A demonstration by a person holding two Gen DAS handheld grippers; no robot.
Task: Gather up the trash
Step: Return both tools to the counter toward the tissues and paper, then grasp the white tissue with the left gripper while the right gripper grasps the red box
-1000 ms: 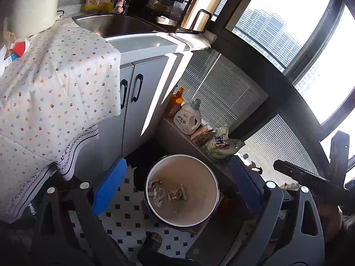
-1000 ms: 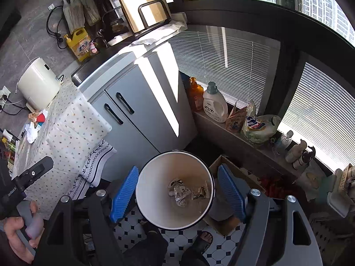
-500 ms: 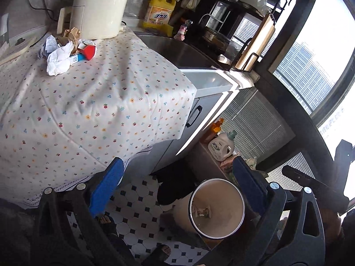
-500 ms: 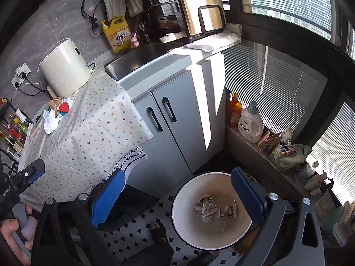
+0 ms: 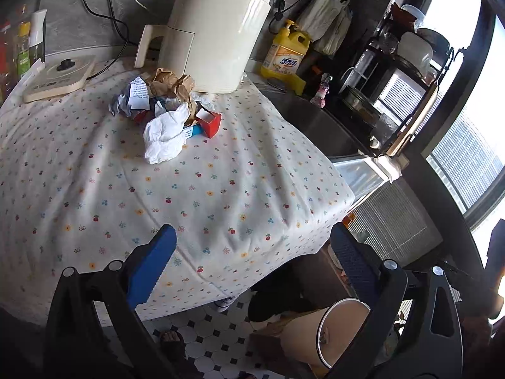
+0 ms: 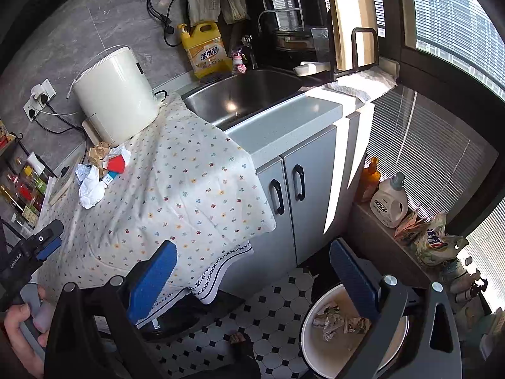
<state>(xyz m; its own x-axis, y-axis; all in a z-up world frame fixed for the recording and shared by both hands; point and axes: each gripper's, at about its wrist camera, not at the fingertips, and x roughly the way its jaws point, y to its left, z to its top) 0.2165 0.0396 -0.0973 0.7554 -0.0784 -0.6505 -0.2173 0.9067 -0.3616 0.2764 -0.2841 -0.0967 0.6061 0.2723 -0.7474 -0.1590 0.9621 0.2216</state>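
Trash pile [image 5: 167, 117] sits far back on the cloth-covered worktop [image 5: 221, 189], beside the white appliance [image 5: 214, 31], well ahead of both grippers. Left gripper [image 5: 252, 268] jaws apart, empty; right gripper [image 6: 252, 271] jaws just opened wide, nothing between. Bin [image 6: 318, 344] partly cut off behind the right jaw, crumpled wrappers [image 6: 334, 322] inside.

ahead of the left gripper [image 5: 252, 262] and up-left of its jaws, a heap of trash [image 5: 167, 110] sits on the tablecloth [image 5: 221, 189], just in front of the air fryer [image 5: 217, 31]. down by the right jaw, on the floor, stands the bin [image 5: 318, 334]. from the right gripper [image 6: 252, 271], the bin [image 6: 307, 341] lies under the right jaw with scraps [image 6: 334, 319] in it; the sink [image 6: 246, 94] is far ahead, cabinet doors [image 6: 300, 202] between the jaws.
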